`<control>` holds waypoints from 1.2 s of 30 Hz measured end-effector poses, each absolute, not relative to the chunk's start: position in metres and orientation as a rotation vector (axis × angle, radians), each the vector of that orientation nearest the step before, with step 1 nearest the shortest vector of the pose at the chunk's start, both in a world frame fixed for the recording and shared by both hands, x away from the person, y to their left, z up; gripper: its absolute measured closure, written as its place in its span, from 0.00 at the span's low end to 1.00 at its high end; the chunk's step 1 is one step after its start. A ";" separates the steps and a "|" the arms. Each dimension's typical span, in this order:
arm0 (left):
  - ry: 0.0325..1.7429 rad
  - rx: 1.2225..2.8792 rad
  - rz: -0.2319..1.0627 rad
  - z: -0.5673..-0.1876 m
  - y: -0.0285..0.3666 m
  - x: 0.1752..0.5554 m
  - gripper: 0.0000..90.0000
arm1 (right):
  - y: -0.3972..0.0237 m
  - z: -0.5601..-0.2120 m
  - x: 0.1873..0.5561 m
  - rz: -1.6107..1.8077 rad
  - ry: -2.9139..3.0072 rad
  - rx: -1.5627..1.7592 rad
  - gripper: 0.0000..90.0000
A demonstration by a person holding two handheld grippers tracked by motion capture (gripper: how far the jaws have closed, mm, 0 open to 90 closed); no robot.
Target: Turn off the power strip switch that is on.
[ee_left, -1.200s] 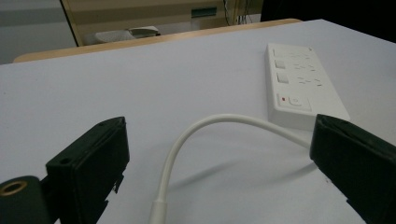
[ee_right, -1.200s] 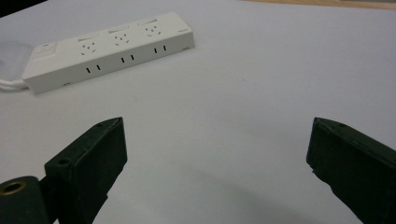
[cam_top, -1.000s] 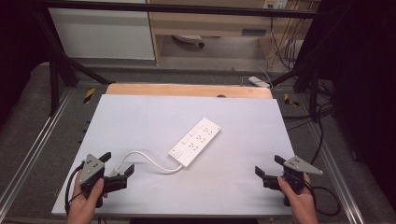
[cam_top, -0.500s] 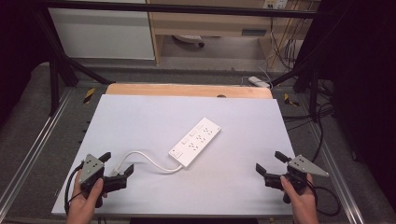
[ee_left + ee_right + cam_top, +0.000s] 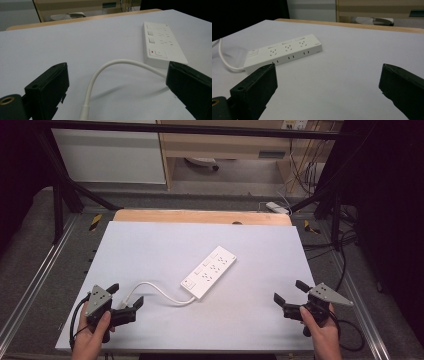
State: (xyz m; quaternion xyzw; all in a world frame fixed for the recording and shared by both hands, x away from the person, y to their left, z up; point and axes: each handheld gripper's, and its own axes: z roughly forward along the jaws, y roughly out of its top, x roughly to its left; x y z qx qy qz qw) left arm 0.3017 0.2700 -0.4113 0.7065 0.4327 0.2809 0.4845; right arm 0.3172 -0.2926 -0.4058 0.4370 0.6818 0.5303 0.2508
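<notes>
- High view: the surface (image 5: 150, 245) carries a white power strip (image 5: 209, 272) lying diagonally at its middle
- its cord (image 5: 159, 291) curls toward the left claw (image 5: 125, 296), which is spread open around the cord end; close squarely there
- right claw (image 5: 290, 292) open, well apart

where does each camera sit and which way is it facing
High view: fixed above the person's side, looking forward and down on the table; both hands come in at the bottom with the left claw and right claw.
Left gripper view: rides the left claw, low over the table, facing the white cable between its open jaws, power strip beyond.
Right gripper view: rides the right claw, facing across the table toward the strip, jaws open.
Shared: all three show the power strip and its cable.
</notes>
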 end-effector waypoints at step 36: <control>1.068 1.730 0.683 -0.413 0.270 0.303 0.05 | -0.270 -0.356 0.368 1.433 1.872 1.144 0.02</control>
